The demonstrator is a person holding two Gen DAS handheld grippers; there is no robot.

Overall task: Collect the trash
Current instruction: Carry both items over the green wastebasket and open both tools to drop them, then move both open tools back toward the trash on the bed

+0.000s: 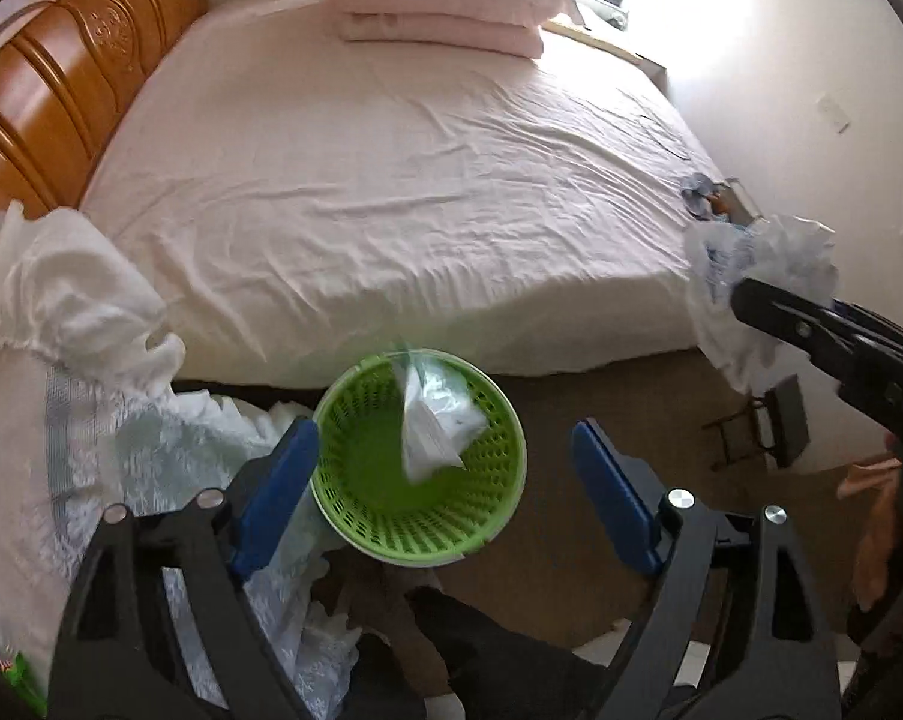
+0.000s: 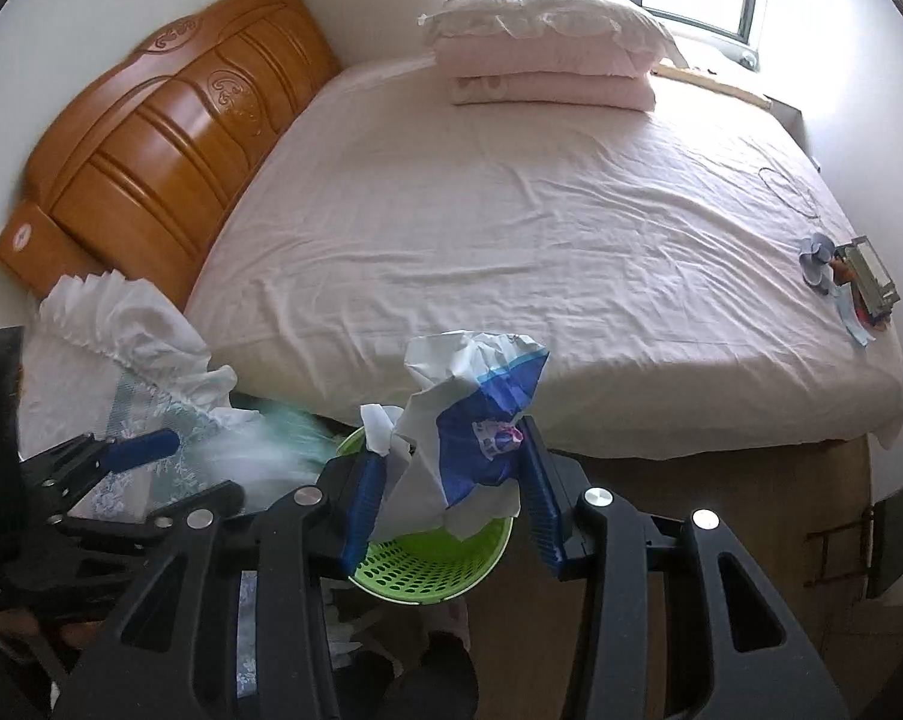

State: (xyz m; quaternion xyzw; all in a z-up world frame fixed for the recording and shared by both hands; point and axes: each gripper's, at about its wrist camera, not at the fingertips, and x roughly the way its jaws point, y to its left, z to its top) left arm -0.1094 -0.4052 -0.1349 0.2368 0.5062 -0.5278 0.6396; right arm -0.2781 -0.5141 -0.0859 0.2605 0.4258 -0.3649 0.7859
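Note:
A green perforated basket (image 1: 391, 516) stands on the floor by the bed's near side; a clear plastic bag (image 1: 436, 420) is at its mouth, blurred. My left gripper (image 1: 445, 486) is open and empty above the basket. My right gripper (image 2: 448, 480) is shut on a crumpled white and blue wrapper (image 2: 469, 420), held just above the basket (image 2: 433, 564). In the left wrist view the right gripper's arm (image 1: 841, 348) shows at the right with the wrapper (image 1: 757, 276). The left gripper's blue fingers (image 2: 142, 447) show at the left of the right wrist view.
A pink-sheeted bed (image 2: 541, 228) has folded bedding and a pillow (image 2: 547, 54) at the far side. Small blue items and a box (image 2: 853, 282) lie near its right edge. A wooden headboard (image 2: 163, 150) is at left. A white lace cloth (image 2: 133, 330) covers a stand. A black stool (image 2: 889, 540) is at right.

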